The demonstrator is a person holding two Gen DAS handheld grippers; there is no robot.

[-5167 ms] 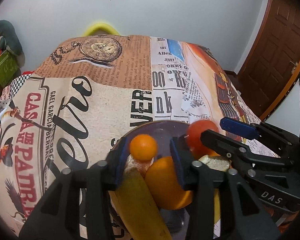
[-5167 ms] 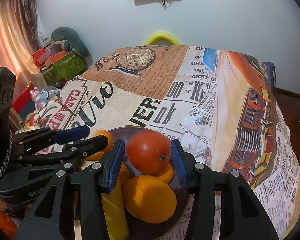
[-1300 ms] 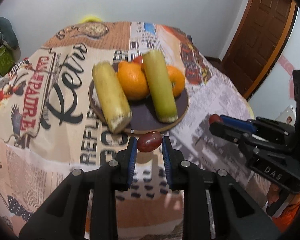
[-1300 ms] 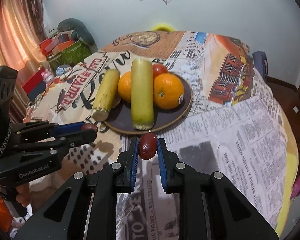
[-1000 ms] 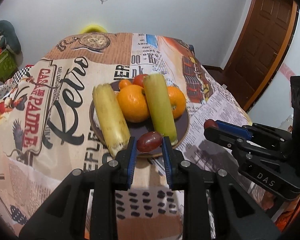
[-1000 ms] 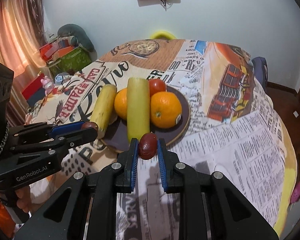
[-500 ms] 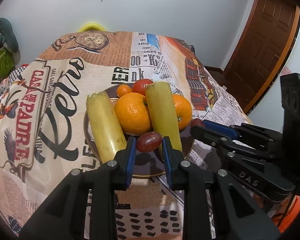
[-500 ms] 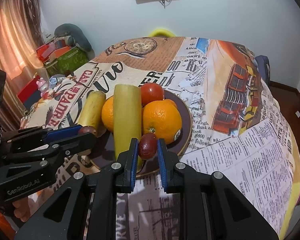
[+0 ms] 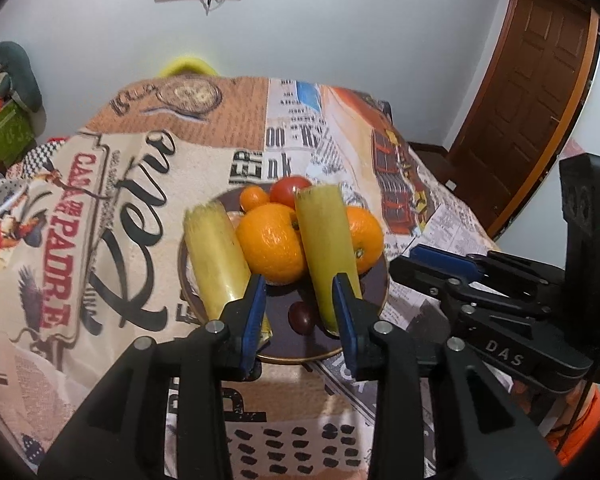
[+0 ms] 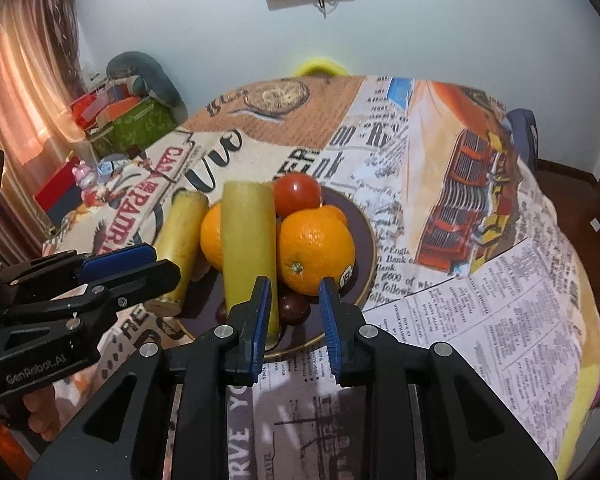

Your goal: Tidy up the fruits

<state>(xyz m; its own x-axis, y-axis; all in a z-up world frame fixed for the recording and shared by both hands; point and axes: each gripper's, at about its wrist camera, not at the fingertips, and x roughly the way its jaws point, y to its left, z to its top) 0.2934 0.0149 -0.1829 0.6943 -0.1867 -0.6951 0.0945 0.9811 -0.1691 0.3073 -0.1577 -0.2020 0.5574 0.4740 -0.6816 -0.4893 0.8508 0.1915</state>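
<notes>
The left gripper [image 9: 300,312] hung over the near edge of the dark plate [image 9: 364,280] with its blue pads [image 9: 254,316] spread apart and nothing between them. A small dark red grape [image 9: 301,317] lay on the plate in the gap below, clear of both pads. The right gripper [image 10: 294,316] was likewise spread wide and held nothing; a second dark grape [image 10: 294,307] rested on the plate just beyond its tips, beside the foot of the greenish cane piece [image 10: 249,246].

On the plate, that cane piece leaned across two oranges [image 10: 315,250], a yellower cane piece [image 10: 179,240] lay along the left rim, and a tomato [image 10: 297,194] sat at the back, with a small tangerine [image 9: 254,199] next to it in the left view. The plate stood on a tablecloth [image 10: 460,240] printed with newspaper and vintage poster designs. Each gripper showed in the other's camera, at the side of the plate, with its blue-tipped fingers apart.
</notes>
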